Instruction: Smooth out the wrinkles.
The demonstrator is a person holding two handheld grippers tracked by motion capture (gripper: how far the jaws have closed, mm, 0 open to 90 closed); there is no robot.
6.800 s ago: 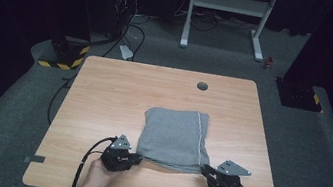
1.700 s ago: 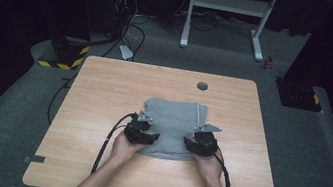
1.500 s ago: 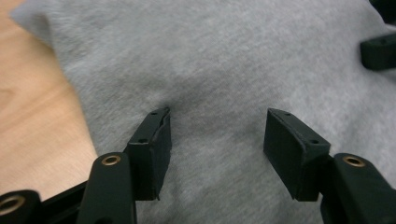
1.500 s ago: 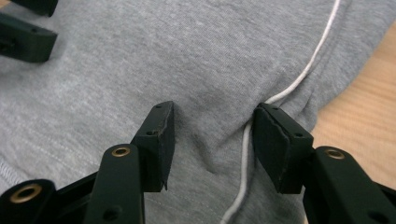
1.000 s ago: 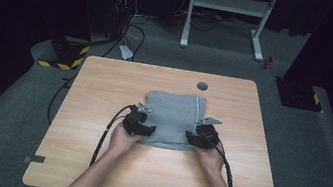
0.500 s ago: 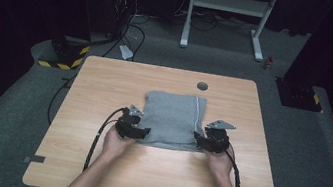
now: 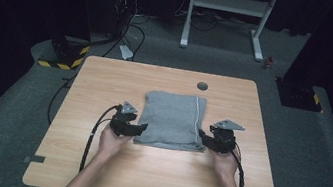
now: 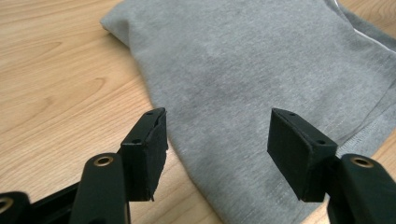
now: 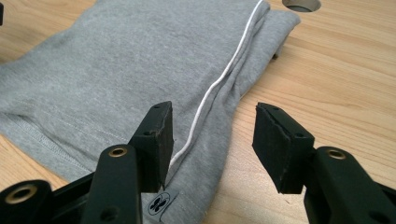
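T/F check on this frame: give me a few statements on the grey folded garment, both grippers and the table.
1. The folded grey fabric garment lies flat on the light wooden table. True.
2. The left gripper is clamped on the garment. False: its jaws stand open, nothing pinched.
3. A white stripe runs along the garment. True.
4. The right gripper holds a mug. False: it is open and holds nothing.
5. The table's round hole lies under the garment. False: it is uncovered, beyond it.

A wooden table point(image 7: 105, 84) with a round hole point(image 7: 202, 85) stands on grey carpet point(image 7: 325, 164).
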